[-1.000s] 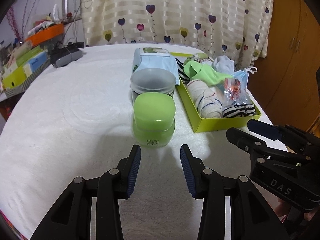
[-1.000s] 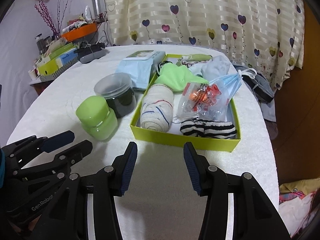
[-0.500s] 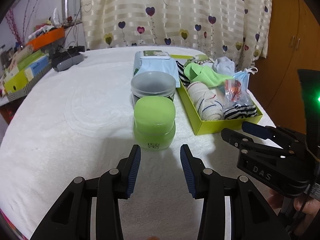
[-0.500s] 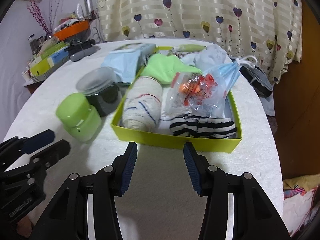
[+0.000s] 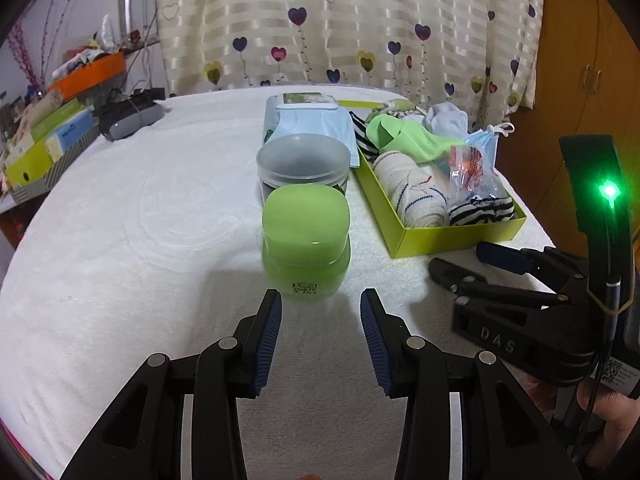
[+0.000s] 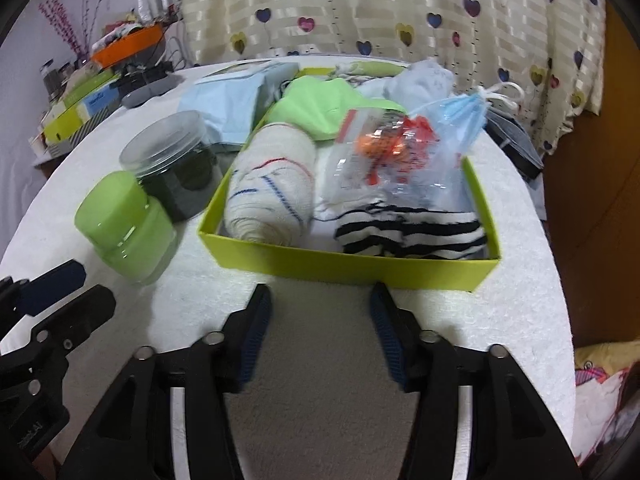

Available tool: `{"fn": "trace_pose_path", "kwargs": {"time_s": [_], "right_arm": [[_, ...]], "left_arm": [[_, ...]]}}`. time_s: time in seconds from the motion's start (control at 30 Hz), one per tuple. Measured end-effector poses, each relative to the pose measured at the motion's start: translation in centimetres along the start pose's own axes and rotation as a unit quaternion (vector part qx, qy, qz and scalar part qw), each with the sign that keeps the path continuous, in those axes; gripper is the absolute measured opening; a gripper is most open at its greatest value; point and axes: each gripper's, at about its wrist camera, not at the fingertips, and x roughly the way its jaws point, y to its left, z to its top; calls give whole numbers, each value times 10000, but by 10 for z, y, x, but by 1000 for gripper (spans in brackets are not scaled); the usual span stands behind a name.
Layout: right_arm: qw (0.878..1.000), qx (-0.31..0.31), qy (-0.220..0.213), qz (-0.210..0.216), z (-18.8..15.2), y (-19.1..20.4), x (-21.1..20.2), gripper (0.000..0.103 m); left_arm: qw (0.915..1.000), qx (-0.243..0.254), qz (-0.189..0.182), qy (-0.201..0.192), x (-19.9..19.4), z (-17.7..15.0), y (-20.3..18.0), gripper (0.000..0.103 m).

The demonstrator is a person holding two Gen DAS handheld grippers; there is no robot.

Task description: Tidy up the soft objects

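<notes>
A cream striped curtain (image 5: 344, 28) printed with coloured hearts hangs across the back. To the right stands a brown wooden cabinet (image 5: 588, 64); at left, a pale wall (image 5: 64, 12). A white textured cloth covers the surface (image 5: 132, 216), lit evenly

Glossy plastic green jar (image 5: 306, 242); fuzzy white table cloth (image 5: 132, 216); matt card box (image 6: 348, 262); knit socks (image 6: 412, 234).

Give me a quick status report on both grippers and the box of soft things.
Left gripper open, empty, facing green jar. Right gripper open, empty, at yellow-green box. Box packed; nothing blocking.
</notes>
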Motion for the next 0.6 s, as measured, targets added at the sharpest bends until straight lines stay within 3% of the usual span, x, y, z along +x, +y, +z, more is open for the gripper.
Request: {"fn": "trace_pose_path", "kwargs": {"time_s": [0.6], "right_arm": [[9999, -122, 27, -50, -1, 7, 1, 63]], "left_arm": [[9999, 99, -42, 128, 4, -1, 1, 40]]}}
